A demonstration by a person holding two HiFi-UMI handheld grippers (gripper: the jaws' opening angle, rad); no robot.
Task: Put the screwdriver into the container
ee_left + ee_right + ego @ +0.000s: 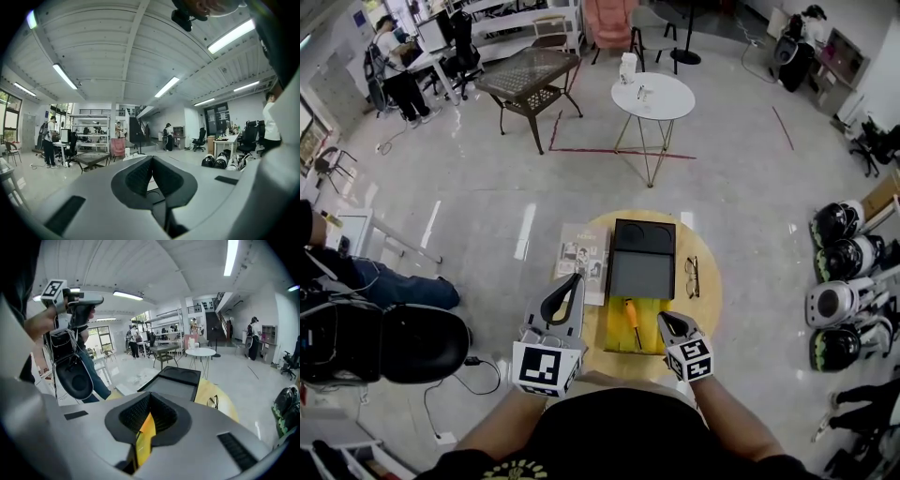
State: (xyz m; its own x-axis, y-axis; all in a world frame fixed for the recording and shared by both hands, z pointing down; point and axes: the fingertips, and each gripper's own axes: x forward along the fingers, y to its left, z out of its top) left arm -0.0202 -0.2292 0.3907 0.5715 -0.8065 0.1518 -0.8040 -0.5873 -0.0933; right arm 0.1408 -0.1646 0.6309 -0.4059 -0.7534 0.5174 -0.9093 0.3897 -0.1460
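Observation:
An orange-handled screwdriver [632, 320] lies on a yellow tray [649, 311] at the near side of the round wooden table [711, 302]. Just beyond it sits a black container [642, 259] [174, 380] with a flat grey inside. My right gripper [662, 320] [150, 397] hovers at the yellow tray's right edge, beside the screwdriver, its jaws shut with nothing held; yellow shows below them. My left gripper [575, 279] [151, 159] is raised at the table's left edge, shut and empty, pointing out into the room.
A pair of glasses [691, 277] [213, 401] lies right of the black container, and a booklet [584, 260] lies left of it. A white round table [652, 97] and a dark wire table [528, 75] stand farther off. Helmets [844, 253] sit on the floor at right.

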